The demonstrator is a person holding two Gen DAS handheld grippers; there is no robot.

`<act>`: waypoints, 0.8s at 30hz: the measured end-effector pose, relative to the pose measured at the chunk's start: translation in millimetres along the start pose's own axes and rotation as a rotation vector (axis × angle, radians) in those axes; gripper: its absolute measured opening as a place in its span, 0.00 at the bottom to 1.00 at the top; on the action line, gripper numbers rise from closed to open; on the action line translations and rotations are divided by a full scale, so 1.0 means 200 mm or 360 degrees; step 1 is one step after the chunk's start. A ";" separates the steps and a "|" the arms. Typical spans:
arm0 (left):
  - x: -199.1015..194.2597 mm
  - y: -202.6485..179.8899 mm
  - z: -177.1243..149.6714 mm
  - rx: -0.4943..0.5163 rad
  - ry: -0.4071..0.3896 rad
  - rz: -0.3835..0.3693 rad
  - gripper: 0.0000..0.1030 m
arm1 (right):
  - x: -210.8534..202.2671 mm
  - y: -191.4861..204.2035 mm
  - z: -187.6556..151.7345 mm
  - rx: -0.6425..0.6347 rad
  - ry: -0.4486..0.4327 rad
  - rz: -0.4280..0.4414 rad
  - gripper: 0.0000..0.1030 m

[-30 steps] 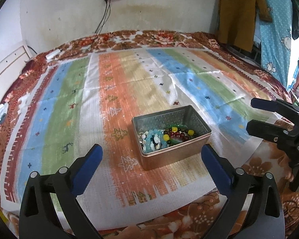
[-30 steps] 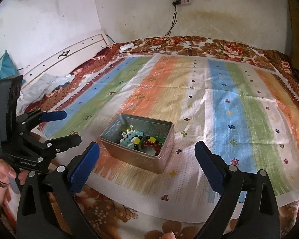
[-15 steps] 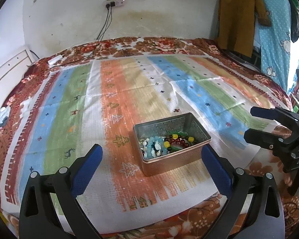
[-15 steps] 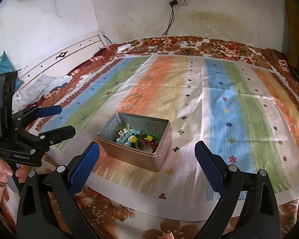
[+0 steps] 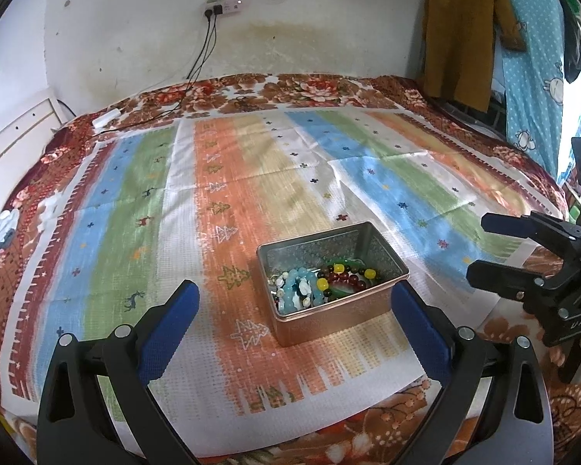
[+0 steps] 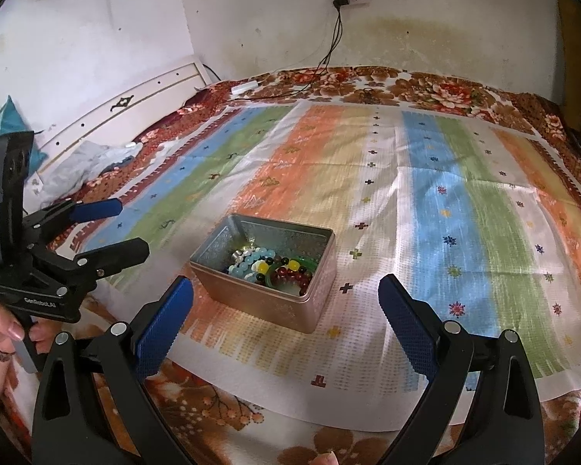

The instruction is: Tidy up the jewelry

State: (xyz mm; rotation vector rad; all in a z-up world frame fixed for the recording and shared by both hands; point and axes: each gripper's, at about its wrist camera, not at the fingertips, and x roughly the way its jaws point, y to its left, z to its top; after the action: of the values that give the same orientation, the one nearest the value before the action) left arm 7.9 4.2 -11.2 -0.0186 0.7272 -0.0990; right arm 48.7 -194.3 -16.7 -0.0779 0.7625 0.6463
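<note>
Tin (image 5: 331, 271) sits on striped cloth (image 5: 251, 178) spread over the bed, lid off, none in view. Bead bracelets (image 5: 321, 283) lie heaped inside: pale blue, dark red, yellow, green. No jewelry seen on the cloth outside the tin.

Left tongs (image 5: 292, 321): spread wide, nothing between them, held just short of the tin's near wall. Right tongs (image 6: 286, 317): same, spread wide, empty, also short of the tin, on its other side.

Change vs. 1 s ago: both cams sit a bit higher and the tin shows slightly further off; tin and beads themselves haven't shifted. Both tongs were spread then too.

Judgement: scene fits either all pieces already gathered in the tin, or pieces waiting to be taken out and sorted. Pics don't settle which.
</note>
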 end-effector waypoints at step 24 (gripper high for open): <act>-0.01 -0.03 -0.02 0.0076 -0.0048 0.0102 0.94 | -0.07 -0.02 0.01 0.0028 -0.0134 -0.0065 0.94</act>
State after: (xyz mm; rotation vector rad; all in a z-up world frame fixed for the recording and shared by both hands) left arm 3.1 -1.9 -12.6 0.0487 0.6944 -0.0550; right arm 44.4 -204.3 -7.1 -0.0498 0.6837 0.6004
